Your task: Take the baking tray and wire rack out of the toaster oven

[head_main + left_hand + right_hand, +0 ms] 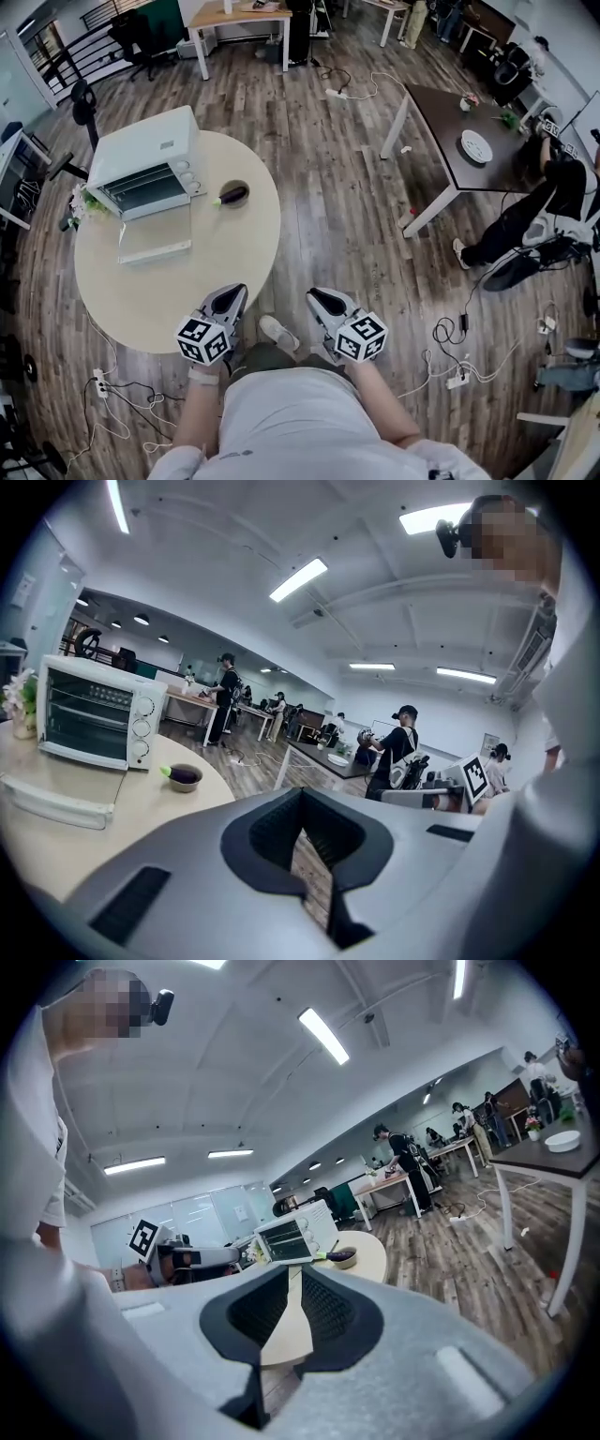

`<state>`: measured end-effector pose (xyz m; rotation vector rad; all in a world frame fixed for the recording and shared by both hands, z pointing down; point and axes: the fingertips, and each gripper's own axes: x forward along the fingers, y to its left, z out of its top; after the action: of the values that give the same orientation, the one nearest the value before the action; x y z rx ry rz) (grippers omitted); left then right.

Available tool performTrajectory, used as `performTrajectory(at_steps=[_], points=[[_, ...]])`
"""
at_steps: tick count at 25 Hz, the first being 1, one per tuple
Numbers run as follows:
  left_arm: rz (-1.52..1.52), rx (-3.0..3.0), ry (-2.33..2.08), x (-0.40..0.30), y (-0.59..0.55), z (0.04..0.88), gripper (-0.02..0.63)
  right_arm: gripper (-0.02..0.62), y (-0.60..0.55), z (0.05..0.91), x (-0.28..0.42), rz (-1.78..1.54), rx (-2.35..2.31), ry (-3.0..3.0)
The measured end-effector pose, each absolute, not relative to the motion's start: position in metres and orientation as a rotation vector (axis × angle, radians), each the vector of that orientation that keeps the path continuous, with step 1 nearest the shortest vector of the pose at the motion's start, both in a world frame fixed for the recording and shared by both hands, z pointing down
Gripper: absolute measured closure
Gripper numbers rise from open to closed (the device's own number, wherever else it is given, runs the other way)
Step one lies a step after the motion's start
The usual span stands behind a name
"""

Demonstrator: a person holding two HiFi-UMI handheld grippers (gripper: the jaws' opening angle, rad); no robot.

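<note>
The white toaster oven (141, 150) stands at the far left of the round beige table (216, 262). Its glass door (155, 239) lies folded down flat in front of it. A wire rack (141, 187) shows in the open mouth; the baking tray is not clear to me. Both grippers hover at the table's near edge, well short of the oven. My left gripper (234, 292) is shut and empty. My right gripper (319, 298) is just off the table over the floor, jaws together, holding nothing. The oven (94, 714) is far left in the left gripper view, and small (291, 1232) in the right gripper view.
A dark bowl (232, 195) with an eggplant sits right of the oven. Flowers (84, 202) stand at its left. A dark table (450, 122) and a seated person (534, 206) are off to the right. Cables and a power strip (450, 375) lie on the wood floor.
</note>
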<state>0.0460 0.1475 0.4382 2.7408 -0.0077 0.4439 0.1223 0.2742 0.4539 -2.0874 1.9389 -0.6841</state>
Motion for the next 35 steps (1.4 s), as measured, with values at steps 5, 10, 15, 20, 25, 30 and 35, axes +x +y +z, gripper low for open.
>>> performTrajectory(at_steps=[5, 10, 15, 20, 25, 30, 35], points=[[0.389, 2.701, -0.07, 0.074, 0.074, 0.436, 0.607, 0.546, 0.202, 0.449, 0.157, -0.739, -2.077, 2.041], [0.308, 2.644, -0.168, 0.071, 0.003, 0.434, 0.607, 0.546, 0.122, 0.437, 0.17, -0.759, -2.04, 2.161], [0.276, 2.595, -0.352, 0.043, -0.037, 0.456, 0.607, 0.546, 0.058, 0.443, 0.168, -0.789, -1.925, 2.347], [0.224, 2.517, -0.567, -0.006, -0.068, 0.465, 0.607, 0.546, 0.0, 0.448, 0.141, -0.823, -1.77, 2.511], [0.188, 2.456, -0.744, -0.049, -0.085, 0.473, 0.607, 0.546, -0.038, 0.457, 0.112, -0.851, -1.626, 2.643], [0.167, 2.386, -0.915, -0.081, -0.099, 0.479, 0.607, 0.546, -0.067, 0.465, 0.098, -0.882, -1.487, 2.743], [0.151, 2.331, -1.04, -0.091, -0.11, 0.473, 0.607, 0.546, -0.094, 0.47, 0.099, -0.911, -1.369, 2.813]])
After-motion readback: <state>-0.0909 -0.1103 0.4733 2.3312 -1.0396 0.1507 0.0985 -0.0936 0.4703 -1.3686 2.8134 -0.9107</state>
